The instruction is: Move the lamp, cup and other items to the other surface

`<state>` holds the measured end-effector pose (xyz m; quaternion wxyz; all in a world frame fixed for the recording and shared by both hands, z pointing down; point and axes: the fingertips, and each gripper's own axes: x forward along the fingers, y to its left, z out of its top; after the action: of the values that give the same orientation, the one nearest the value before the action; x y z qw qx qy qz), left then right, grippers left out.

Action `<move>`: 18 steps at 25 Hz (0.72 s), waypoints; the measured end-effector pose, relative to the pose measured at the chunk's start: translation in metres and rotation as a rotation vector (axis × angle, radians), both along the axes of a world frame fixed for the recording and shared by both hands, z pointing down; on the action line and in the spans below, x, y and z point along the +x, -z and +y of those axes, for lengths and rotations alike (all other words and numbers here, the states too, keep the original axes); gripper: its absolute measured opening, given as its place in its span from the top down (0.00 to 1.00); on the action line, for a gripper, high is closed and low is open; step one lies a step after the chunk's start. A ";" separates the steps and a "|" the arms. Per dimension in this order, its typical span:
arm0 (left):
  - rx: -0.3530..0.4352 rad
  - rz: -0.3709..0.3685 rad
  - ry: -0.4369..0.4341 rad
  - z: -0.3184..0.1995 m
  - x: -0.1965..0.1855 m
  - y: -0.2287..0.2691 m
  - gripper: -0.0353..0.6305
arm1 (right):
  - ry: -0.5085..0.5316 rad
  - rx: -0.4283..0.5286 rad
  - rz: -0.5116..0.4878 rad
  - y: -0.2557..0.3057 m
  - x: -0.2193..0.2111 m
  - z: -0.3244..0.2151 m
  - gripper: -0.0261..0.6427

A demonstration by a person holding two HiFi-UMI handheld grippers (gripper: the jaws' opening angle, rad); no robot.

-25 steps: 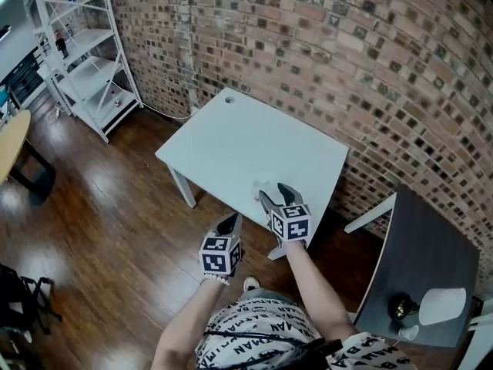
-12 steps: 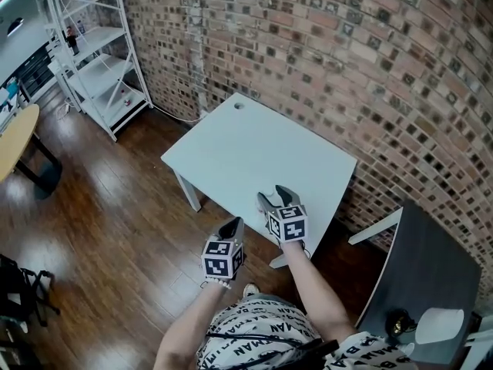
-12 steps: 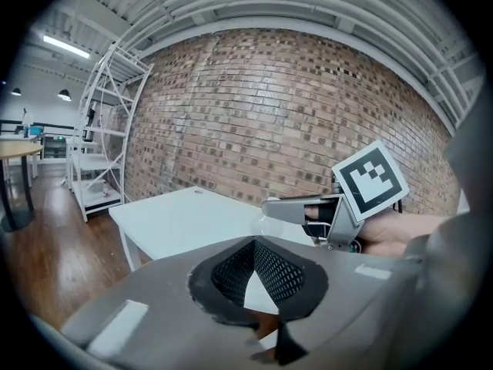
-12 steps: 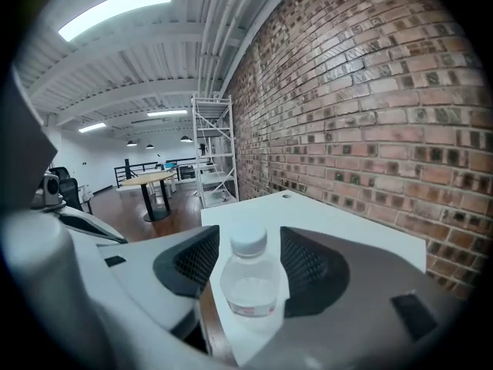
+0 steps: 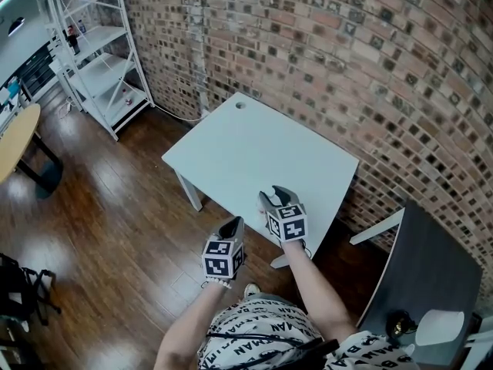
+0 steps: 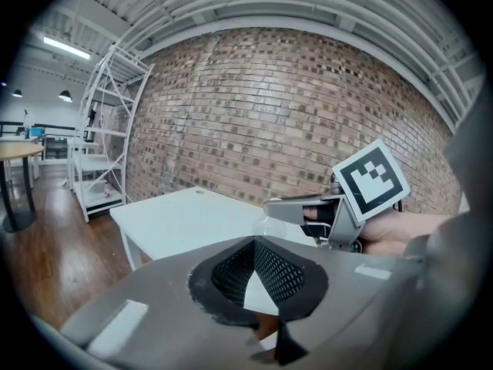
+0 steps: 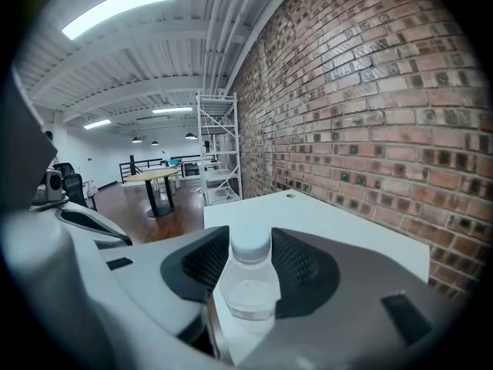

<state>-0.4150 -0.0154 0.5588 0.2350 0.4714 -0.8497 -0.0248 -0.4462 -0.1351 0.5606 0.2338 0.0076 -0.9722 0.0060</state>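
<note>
Right claw (image 5: 276, 197): just been closing, pads meeting both sides of the clear bottle (image 7: 250, 287) below its white cap. Bottle: upright on the white bench (image 5: 246, 141), at the near edge, towards the near right corner; long axis vertical, running across the pads. Lies dead ahead of the right claw, already between the 2 pads, so needs no further reach. Probably calls for a straight lift, kept vertical, then a carry rightward, presumably to the dark bench (image 5: 427, 257). Left claw (image 5: 229, 227): pressed together at the tips, empty, short of the near edge, over the floor; the farther of the 2 from the bottle. Slip risk judged moderate: smooth, round wall.
</note>
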 end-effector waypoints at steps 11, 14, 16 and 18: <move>-0.003 -0.001 -0.026 0.011 0.006 0.004 0.95 | -0.027 0.021 -0.012 0.012 0.012 0.002 0.73; -0.002 -0.002 -0.056 0.011 0.014 0.005 0.95 | -0.061 0.023 -0.022 0.018 0.024 -0.002 0.73; 0.005 -0.005 -0.078 0.009 0.021 0.006 0.95 | -0.090 0.025 -0.028 0.022 0.036 -0.006 0.73; 0.011 -0.008 -0.100 0.009 0.029 0.006 0.95 | -0.117 0.026 -0.033 0.025 0.049 -0.008 0.73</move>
<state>-0.3863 -0.0068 0.5523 0.2301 0.5147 -0.8257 -0.0158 -0.3972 -0.1435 0.5354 0.2169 0.0673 -0.9738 0.0073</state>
